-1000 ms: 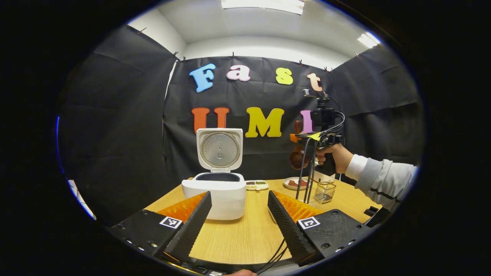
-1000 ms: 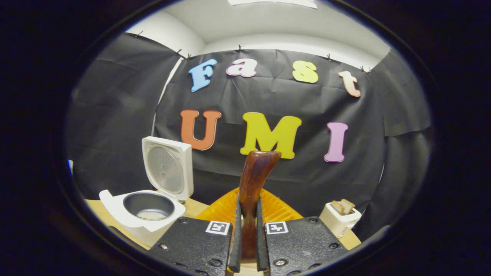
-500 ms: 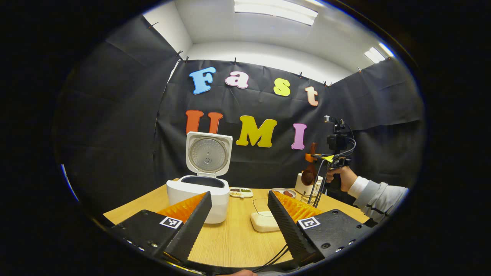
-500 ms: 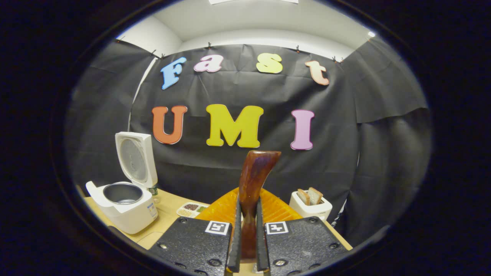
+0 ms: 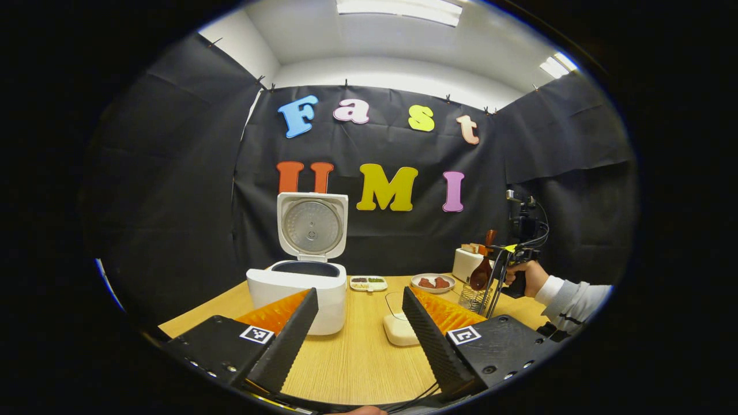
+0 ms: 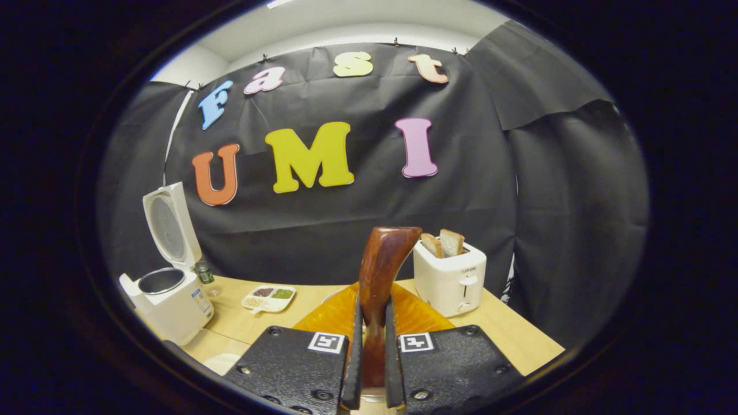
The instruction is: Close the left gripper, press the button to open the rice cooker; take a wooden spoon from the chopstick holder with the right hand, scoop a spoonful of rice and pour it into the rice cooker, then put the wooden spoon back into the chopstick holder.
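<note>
The white rice cooker (image 5: pixel 297 288) stands open on the wooden table (image 5: pixel 357 363), its lid (image 5: pixel 312 226) upright; it also appears at the left in the right gripper view (image 6: pixel 167 300). My left gripper (image 5: pixel 360 323) is open near the table's front, holding nothing. My right gripper (image 6: pixel 373 346) is shut on the dark wooden spoon (image 6: pixel 380 271), whose handle sticks up between the fingers. In the left gripper view, a hand holds that right gripper (image 5: pixel 491 246) at the far right. The spoon (image 5: pixel 479 275) hangs bowl-down at the wire chopstick holder (image 5: pixel 474 298); whether it is inside I cannot tell.
A white rice box (image 5: pixel 399 331) lies mid-table. Behind it sit a divided tray (image 5: pixel 369 282) and a plate of food (image 5: pixel 432 282). A white toaster (image 6: pixel 450 276) with bread stands at the back right. A small bottle (image 6: pixel 203 271) stands behind the cooker.
My right gripper has carried the spoon to the right and down, away from the cooker toward the chopstick holder. My left gripper stays open and has drawn back a little.
</note>
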### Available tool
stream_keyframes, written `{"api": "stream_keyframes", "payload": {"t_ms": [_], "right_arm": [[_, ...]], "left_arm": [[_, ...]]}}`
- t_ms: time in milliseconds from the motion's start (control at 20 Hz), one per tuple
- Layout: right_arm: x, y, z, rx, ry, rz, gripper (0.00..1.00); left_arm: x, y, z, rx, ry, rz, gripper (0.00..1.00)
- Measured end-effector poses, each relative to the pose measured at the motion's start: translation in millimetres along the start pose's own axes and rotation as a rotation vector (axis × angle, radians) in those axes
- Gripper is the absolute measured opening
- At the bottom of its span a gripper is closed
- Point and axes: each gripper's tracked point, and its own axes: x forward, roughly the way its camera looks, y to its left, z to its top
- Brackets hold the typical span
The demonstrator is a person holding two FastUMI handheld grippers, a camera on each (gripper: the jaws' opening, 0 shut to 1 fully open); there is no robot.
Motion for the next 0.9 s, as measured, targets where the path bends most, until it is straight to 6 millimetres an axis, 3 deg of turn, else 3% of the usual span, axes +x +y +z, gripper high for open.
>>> {"api": "stream_keyframes", "payload": {"t_ms": [150,250,400,550,600,800,850,900], "right_arm": [[-3,-1,-13,0.07,0.026,0.051,0.22],[-4,-8,-9,0.102,-0.003,0.043,0.24],[-17,-31,9,0.067,-0.084,-0.06,0.99],[-33,-34,17,0.052,-0.114,-0.104,0.96],[-40,-34,17,0.041,-0.107,-0.12,1.0],[-77,-7,27,0.034,-0.136,-0.089,1.0],[-90,-8,30,0.025,-0.149,-0.092,0.96],[-100,-6,30,0.01,-0.153,-0.091,1.0]], "left_arm": [[9,-9,-8,-0.001,0.016,-0.005,0.94],[16,-9,-14,0.008,0.028,0.008,0.94],[29,-10,-29,0.004,0.059,0.025,0.94],[37,-13,-41,0.024,0.083,0.03,0.94],[39,-15,-42,0.031,0.089,0.03,0.94],[48,-10,-38,0.052,0.091,0.048,0.94],[50,-8,-35,0.054,0.09,0.051,0.94],[51,-6,-31,0.054,0.087,0.054,0.94]]}}
